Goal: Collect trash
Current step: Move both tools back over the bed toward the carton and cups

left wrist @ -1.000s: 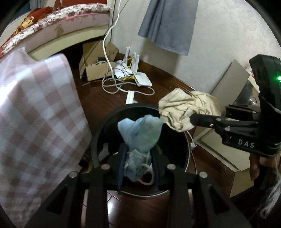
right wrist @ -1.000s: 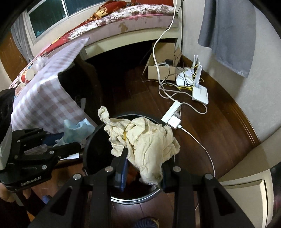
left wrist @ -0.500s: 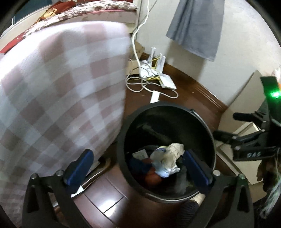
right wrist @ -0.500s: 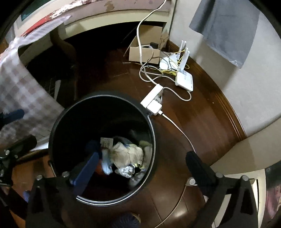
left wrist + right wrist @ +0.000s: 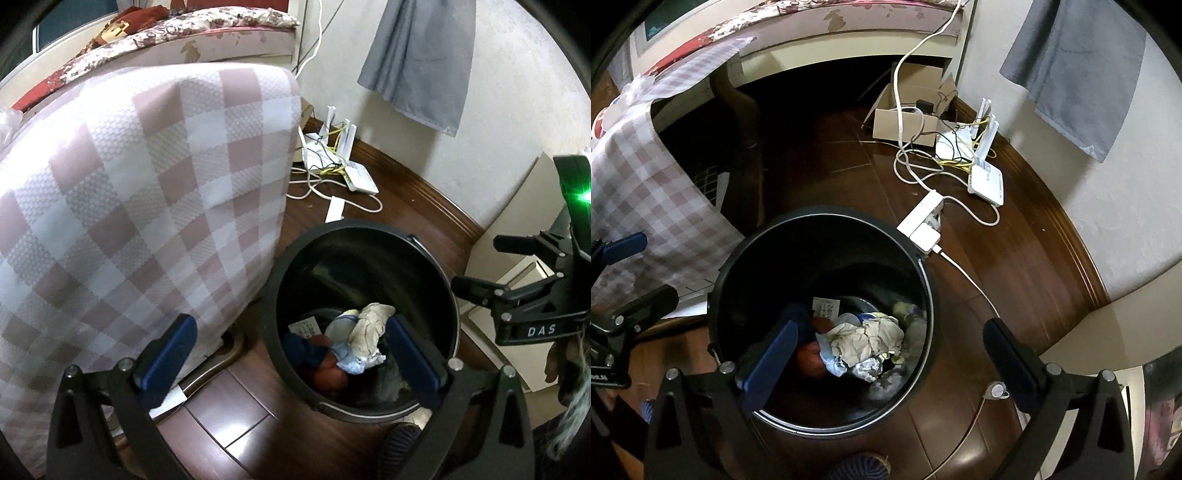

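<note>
A black round trash bin (image 5: 295, 258) stands on the dark wood floor, and both cameras look down into it. At its bottom lie a crumpled cream wad (image 5: 369, 325) (image 5: 864, 339), a light blue wad (image 5: 347, 360) (image 5: 831, 360), a ball of foil (image 5: 868, 369) and darker scraps. My left gripper (image 5: 288, 328) hangs open over the bin's left rim with nothing between its blue pads. My right gripper (image 5: 891, 328) is open over the bin's right side, also empty. Each gripper shows in the other's view, the right gripper (image 5: 478, 263) at the right edge and the left gripper (image 5: 639, 271) at the left edge.
A pink checked cloth (image 5: 147, 203) hangs over furniture just left of the bin. Behind the bin lie a white power strip (image 5: 921, 218), a router (image 5: 986, 181), loose cables and a cardboard box (image 5: 905, 125). A grey cloth (image 5: 424, 55) hangs on the wall. A pale cabinet (image 5: 517, 266) stands to the right.
A second ago the left gripper held the light blue wad and the right held the cream wad over the bin. Both jaws have opened wide, and both wads now lie inside the bin.
</note>
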`<act>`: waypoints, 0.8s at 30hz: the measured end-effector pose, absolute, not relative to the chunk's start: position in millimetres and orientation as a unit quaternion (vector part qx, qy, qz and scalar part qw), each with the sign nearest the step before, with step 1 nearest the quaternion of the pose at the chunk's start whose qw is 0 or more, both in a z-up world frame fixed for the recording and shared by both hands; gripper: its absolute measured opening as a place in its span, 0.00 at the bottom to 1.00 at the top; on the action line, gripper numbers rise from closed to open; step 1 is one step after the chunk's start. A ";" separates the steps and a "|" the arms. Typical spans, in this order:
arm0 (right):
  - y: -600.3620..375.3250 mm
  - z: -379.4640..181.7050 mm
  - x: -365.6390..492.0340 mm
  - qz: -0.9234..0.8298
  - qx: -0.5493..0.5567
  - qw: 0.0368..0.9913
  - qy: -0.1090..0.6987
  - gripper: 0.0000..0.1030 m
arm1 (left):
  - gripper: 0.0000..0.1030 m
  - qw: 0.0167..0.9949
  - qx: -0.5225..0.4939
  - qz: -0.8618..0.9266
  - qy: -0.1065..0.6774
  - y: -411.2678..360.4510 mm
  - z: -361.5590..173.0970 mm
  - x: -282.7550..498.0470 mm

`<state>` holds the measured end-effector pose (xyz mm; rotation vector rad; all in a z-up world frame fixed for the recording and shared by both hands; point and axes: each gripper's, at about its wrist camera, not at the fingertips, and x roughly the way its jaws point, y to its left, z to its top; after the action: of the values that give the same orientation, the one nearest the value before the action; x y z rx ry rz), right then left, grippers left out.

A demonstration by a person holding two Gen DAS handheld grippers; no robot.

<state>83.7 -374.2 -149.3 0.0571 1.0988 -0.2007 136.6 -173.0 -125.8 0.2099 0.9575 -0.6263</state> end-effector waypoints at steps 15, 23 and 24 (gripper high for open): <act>-369.2 -129.7 76.6 -0.091 0.032 0.857 0.507 0.99 | 0.99 0.843 0.103 -0.302 0.432 -170.3 -104.4 124.3; -357.0 -103.7 68.1 -0.082 0.030 0.871 0.483 0.99 | 0.99 0.859 0.090 -0.289 0.413 -147.9 -77.7 117.6; -353.6 -99.1 67.7 -0.080 0.029 0.874 0.479 0.99 | 0.99 0.863 0.087 -0.286 0.408 -142.7 -72.7 115.5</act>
<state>67.7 -353.6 -99.1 0.0606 1.0002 -0.1663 115.5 -142.7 -72.7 0.1834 0.8557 -0.6001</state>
